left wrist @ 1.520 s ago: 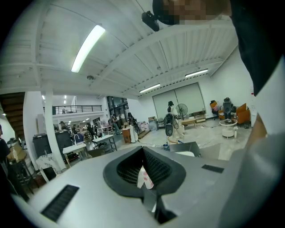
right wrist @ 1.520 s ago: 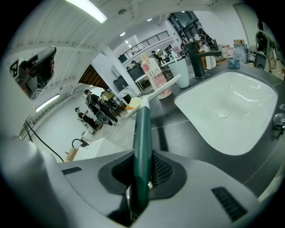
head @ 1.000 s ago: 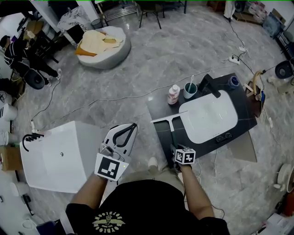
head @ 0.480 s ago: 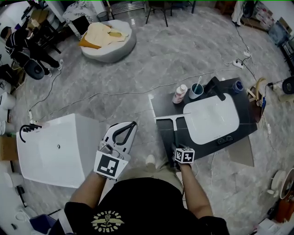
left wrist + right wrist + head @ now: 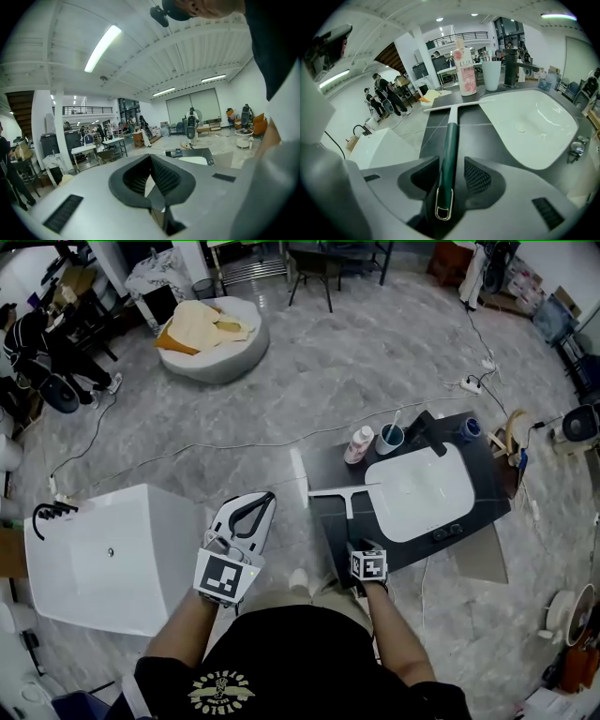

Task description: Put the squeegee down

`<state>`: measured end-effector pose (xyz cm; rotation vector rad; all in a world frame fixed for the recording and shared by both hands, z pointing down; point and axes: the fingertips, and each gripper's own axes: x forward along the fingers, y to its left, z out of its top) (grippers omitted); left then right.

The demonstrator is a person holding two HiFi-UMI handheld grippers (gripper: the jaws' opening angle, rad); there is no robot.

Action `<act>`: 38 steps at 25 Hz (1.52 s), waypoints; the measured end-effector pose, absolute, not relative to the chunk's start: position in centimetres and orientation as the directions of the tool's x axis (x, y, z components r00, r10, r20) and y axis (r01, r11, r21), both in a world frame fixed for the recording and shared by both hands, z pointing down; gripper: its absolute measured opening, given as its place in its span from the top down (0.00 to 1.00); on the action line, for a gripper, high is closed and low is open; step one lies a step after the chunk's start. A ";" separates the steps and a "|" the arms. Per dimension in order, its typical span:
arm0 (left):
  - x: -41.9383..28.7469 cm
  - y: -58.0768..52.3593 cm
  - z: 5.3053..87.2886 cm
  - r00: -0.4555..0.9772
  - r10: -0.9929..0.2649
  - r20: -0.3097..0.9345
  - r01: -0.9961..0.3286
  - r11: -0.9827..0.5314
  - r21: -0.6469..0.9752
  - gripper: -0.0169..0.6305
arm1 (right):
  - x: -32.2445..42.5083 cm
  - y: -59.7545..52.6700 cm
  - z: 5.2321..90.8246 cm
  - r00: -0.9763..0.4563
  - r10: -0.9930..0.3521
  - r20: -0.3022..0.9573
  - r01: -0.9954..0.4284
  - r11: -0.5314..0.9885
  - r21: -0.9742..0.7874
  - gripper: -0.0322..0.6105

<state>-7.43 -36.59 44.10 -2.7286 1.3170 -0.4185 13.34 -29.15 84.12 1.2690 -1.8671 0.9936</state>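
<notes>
Right gripper view | right gripper (image 5: pixel 451 172) jaws were opening, squeegee (image 5: pixel 450 133) handle between | left gripper (image 5: pixel 152 180) jaws together, empty | I judged: a careless retreat could snag the handle and drag it off the countertop (image 5: pixel 487 140).

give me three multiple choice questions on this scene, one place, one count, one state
1. The green-handled, white-bladed squeegee lies: A on the dark countertop beside the white basin; B inside that basin; C hanging on a hook.
2. Containers between its blade and the black faucet: A one; B two; C four.
3. The pink plastic bottle is: A tipped over; B upright; C crushed.
A: its blade lies on the counter. B: pink bottle and white cup. B: it stands cap up.
</notes>
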 end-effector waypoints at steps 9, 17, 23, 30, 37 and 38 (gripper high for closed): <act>-8.1 -36.3 44.4 0.592 -0.783 0.191 -0.783 -0.615 -0.097 0.94 | 14.7 -31.3 74.5 -0.265 -0.655 0.707 -0.958 0.264 -0.114 0.68; -7.3 -36.3 42.0 0.611 -0.779 0.139 -0.776 -0.624 -0.087 0.94 | 14.5 -32.5 63.9 -0.288 -0.796 0.533 -0.952 0.299 -0.068 0.75; -6.4 -35.9 41.5 0.653 -0.747 0.128 -0.744 -0.664 -0.076 0.94 | 13.4 -32.9 56.1 -0.305 -0.853 0.424 -0.945 0.327 -0.022 0.80; -5.8 -35.2 40.3 0.682 -0.723 0.113 -0.719 -0.691 -0.075 0.94 | 13.3 -32.7 48.1 -0.320 -0.892 0.320 -0.938 0.347 0.029 0.88; -5.4 -34.7 39.8 0.695 -0.711 0.109 -0.707 -0.703 -0.074 0.94 | 12.9 -32.0 44.1 -0.312 -0.903 0.295 -0.938 0.341 0.052 0.90; -5.3 -34.6 39.4 0.696 -0.711 0.102 -0.707 -0.703 -0.076 0.94 | 12.8 -31.7 43.7 -0.316 -0.902 0.294 -0.937 0.346 0.053 0.90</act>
